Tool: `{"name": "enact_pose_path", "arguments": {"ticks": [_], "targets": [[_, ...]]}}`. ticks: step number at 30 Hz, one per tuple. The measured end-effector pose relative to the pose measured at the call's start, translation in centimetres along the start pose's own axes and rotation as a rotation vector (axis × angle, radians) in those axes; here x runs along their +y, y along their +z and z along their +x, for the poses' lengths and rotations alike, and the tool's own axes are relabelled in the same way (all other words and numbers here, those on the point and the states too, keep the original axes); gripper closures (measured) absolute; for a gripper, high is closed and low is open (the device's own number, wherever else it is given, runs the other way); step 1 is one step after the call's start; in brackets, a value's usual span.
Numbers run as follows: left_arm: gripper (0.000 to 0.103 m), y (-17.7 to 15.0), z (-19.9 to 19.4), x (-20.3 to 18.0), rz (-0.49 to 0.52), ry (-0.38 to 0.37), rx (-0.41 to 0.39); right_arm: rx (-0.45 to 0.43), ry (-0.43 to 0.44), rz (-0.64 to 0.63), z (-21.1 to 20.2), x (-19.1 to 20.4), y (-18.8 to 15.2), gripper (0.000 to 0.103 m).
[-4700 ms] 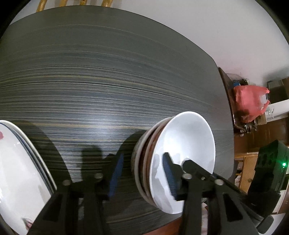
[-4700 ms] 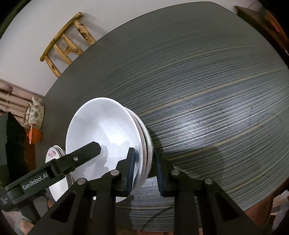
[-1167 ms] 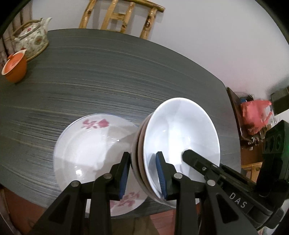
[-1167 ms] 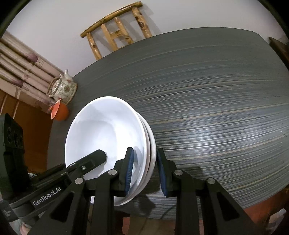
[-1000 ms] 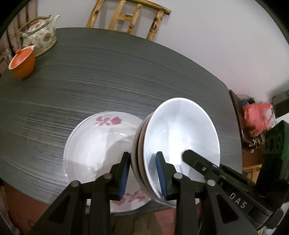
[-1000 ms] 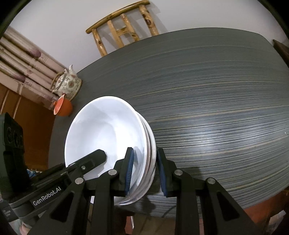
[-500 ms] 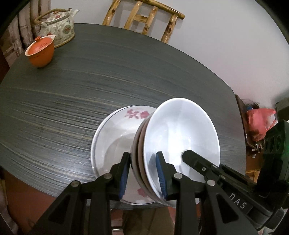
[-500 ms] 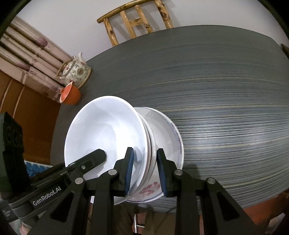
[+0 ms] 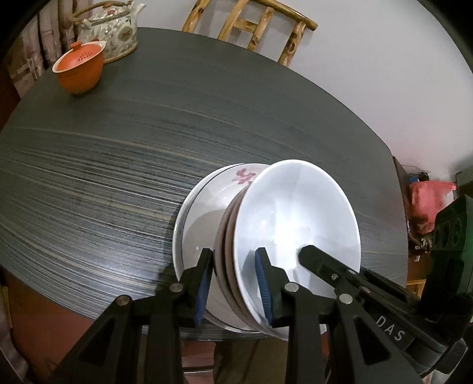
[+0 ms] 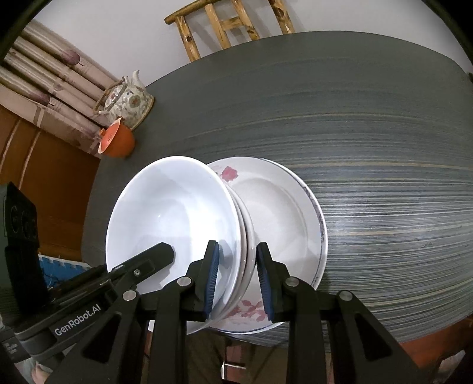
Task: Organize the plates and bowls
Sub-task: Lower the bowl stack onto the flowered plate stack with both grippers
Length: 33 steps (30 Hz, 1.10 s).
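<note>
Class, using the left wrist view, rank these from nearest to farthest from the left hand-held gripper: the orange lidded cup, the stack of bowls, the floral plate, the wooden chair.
1. stack of bowls, clamped in the left hand-held gripper.
2. floral plate, just behind the bowls, on the table.
3. orange lidded cup, far left of the table.
4. wooden chair, beyond the table's far edge.

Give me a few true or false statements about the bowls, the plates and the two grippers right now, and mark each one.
1. Both grippers grip the bowl stack by opposite rims. True: the left gripper and the right gripper each clamp an edge.
2. The flowered plates lie under the bowls. True.
3. The top bowl holds food. False: it looks empty and white.
4. The teapot stands on the plates. False: it stands at the far table edge.
5. The orange cup sits beside the teapot. True.
</note>
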<state>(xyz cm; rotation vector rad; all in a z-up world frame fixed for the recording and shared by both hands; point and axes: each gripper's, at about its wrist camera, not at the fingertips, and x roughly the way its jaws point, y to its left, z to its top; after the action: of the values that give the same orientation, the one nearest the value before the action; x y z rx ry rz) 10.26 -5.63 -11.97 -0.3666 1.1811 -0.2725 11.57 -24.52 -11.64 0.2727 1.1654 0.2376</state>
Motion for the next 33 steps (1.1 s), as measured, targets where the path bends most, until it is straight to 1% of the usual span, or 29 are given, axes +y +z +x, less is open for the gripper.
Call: {"name": "enact_pose_path", "arguments": {"ticks": [12,26,33], "targets": [[0.074,0.1,1.9,-0.8,-0.004,0.011,0.009,0.024,0.001,0.006,1.3,0.2,0.3,0.078],[0.073,0.1,2.7,-0.9,0.010,0.002,0.001,0.009,-0.007,0.017,1.4,0.1,0.3,0.078],[0.073,0.4,3.1,-1.0,0.022,0.002,-0.010,-0.004,-0.013,0.022,1.6,-0.1,0.9,0.078]]}}
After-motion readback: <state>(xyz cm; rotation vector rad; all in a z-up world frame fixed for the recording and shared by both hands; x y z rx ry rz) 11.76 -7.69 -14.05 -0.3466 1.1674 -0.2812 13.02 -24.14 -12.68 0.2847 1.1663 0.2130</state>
